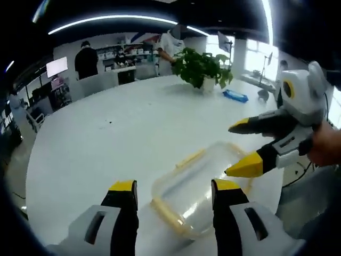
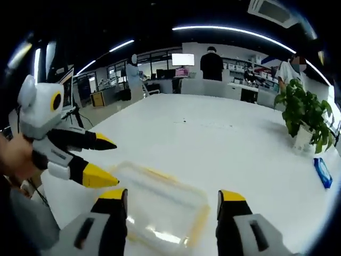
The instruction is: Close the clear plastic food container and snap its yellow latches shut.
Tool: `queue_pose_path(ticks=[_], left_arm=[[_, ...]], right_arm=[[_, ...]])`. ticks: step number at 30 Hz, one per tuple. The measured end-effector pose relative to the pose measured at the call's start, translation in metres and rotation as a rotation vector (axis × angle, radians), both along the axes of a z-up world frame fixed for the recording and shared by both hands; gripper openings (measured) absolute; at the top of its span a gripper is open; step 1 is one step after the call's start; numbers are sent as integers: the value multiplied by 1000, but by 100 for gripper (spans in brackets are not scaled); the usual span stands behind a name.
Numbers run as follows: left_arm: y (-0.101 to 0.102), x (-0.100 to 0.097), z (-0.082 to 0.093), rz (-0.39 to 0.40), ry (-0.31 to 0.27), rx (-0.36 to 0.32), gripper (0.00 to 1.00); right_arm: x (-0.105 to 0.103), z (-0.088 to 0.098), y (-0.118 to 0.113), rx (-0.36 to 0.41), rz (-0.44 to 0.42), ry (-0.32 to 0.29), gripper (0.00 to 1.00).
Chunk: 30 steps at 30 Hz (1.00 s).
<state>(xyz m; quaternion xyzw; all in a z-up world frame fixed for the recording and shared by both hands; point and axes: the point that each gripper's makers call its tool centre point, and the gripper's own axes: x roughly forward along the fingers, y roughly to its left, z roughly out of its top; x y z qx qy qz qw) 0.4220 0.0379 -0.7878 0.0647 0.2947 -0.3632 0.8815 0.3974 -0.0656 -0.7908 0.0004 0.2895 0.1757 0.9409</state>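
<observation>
Approaching: both claws converge on the clear food container (image 1: pixel 200 186) from opposite sides — likely to reach its yellow latches (image 1: pixel 165 212)
Left claw (image 1: pixel 174 188): jaws apart, gripping nothing; container lies just ahead, between the tips
Right claw (image 2: pixel 173 196): jaws apart, empty; container just ahead, between the tips
Container: flat on the white table (image 1: pixel 133 128), near its edge, lid apparently on
Beyond: potted plant (image 1: pixel 203 68), well apart

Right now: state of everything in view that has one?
Container: lying on the white table, lid on; whether the latches are snapped cannot be told.
Left gripper: open, holding nothing.
Right gripper: open, holding nothing.
Potted plant: upright.
</observation>
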Motion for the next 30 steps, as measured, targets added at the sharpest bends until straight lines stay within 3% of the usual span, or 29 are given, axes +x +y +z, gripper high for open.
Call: queue_pose_path(ticks=[5,7,11,18,24,27,28,30], left_arm=[[3,2,-6,52,56,-69,54],[4,2,-9,105,111,-138,55],[8,0,-19,176,195,-212,57],[8,0,-24,193,209,-217,58],[4,-6,-28,180,223,-207,51],[-2,-13,-33,168,249,-213,49],[-6,-17,-36,157,265,-210,53],[-11,-16,-40,147,253,-209,59]], right_arm=[[1,-3,-5,106,-69,22,68],[1,-7,-7,137,-97,31,69],[-1,-13,-11,207,-147,55,69],[0,-15,-14,211,-149,65,68],[-4,-23,-9,207,-152,92,66],[-11,-34,-1,150,-108,142,59],[-12,-36,4,133,-81,146,60],[-3,-33,6,153,-118,107,62]])
